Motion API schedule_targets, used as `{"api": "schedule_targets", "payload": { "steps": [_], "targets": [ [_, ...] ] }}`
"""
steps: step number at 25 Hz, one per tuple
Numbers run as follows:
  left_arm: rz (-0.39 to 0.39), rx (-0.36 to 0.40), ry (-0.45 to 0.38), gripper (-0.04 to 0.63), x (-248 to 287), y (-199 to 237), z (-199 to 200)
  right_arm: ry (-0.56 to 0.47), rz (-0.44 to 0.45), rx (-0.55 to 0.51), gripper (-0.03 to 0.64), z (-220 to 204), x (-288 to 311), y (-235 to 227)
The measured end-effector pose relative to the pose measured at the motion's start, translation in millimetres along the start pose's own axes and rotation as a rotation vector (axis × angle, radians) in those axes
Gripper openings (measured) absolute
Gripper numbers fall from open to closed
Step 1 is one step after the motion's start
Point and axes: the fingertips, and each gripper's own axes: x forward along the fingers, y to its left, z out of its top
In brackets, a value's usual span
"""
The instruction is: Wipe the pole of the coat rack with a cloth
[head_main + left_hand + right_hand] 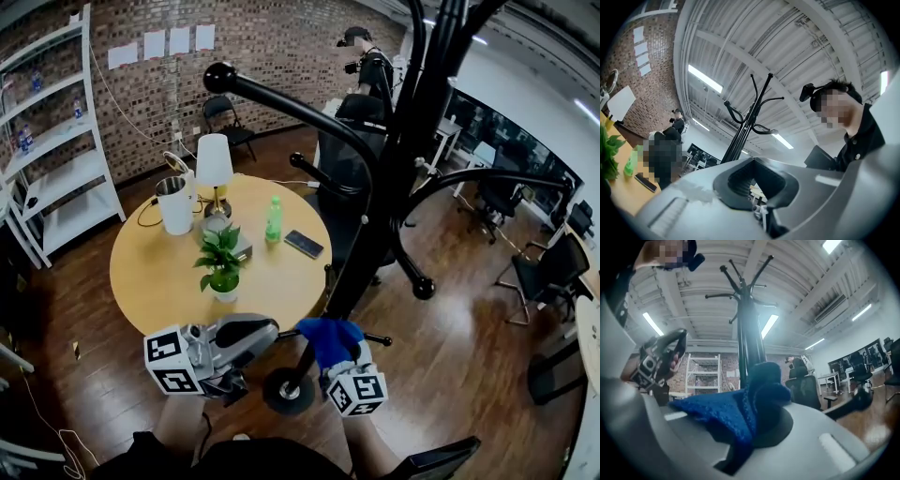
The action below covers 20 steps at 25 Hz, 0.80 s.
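Right gripper (759,434): I read the jaws clamped on the blue cloth (738,411), with the coat rack pole (749,338) rising at 12 o'clock just behind it. Only the head view shows how low this is, just above the round base (288,391). Left gripper (757,187): jaws together, empty, at 9 o'clock of the base. Its own view has the rack well apart. Round table (150,281) at 10 o'clock.

No legible text is appearing anywhere I am looking. The paper sheets (156,43) on the brick wall (272,47) are showing no readable print, and my marker cubes (176,361) are showing only black-and-white squares.
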Motion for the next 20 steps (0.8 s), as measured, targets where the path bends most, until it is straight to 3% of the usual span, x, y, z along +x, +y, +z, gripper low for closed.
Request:
{"api": "schedule_targets", "payload": {
  "steps": [5, 12, 16, 20],
  "targets": [
    [-0.006, -0.002, 0.006, 0.000, 1.4, -1.2, 0.0, 0.101, -0.012, -0.048, 0.025, -50.4, -2.8, -8.1],
    [-0.008, 0.005, 0.010, 0.000, 0.9, -1.3, 0.5, 0.132, -0.023, 0.024, 0.024, -51.4, -1.6, -9.3],
    [-0.009, 0.013, 0.002, 0.000, -1.6, 0.2, 1.6, 0.003, 0.008, 0.118, 0.023, 3.2, -0.4, -3.8],
    [-0.010, 0.016, -0.008, 0.000, -5.0, 0.8, 2.1, -0.197, 0.074, 0.091, 0.024, 100.1, 3.5, 12.6]
  ]
}}
